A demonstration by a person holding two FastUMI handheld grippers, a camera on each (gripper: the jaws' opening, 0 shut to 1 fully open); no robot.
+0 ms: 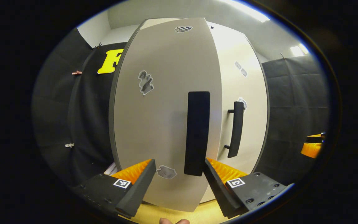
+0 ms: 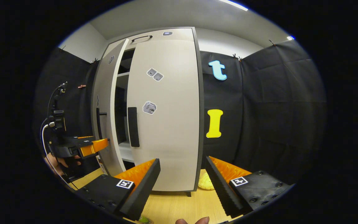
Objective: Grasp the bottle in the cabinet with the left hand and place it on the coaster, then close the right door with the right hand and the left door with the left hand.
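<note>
The cabinet's left door (image 1: 160, 118) stands ajar right in front of my left gripper (image 1: 179, 160). That gripper is open, and the door's black handle (image 1: 197, 133) rises just above its right finger. Behind this door is the right door (image 1: 247, 93) with its own handle (image 1: 236, 129). In the right gripper view the right door (image 2: 166, 109) lies flush against the cabinet, and a dark gap with shelves (image 2: 121, 93) separates it from the left door (image 2: 104, 102). The left gripper (image 2: 98, 145) is at that door's outer face. My right gripper (image 2: 182, 159) is open, back from the cabinet.
The cabinet stands on a wooden table (image 2: 172, 205). A pale yellow ribbed object (image 2: 204, 182) lies by the cabinet's right foot. A small green thing (image 2: 143, 220) peeks in at the bottom edge. The right gripper (image 1: 312, 146) shows at the far right. Black cloth walls surround the booth.
</note>
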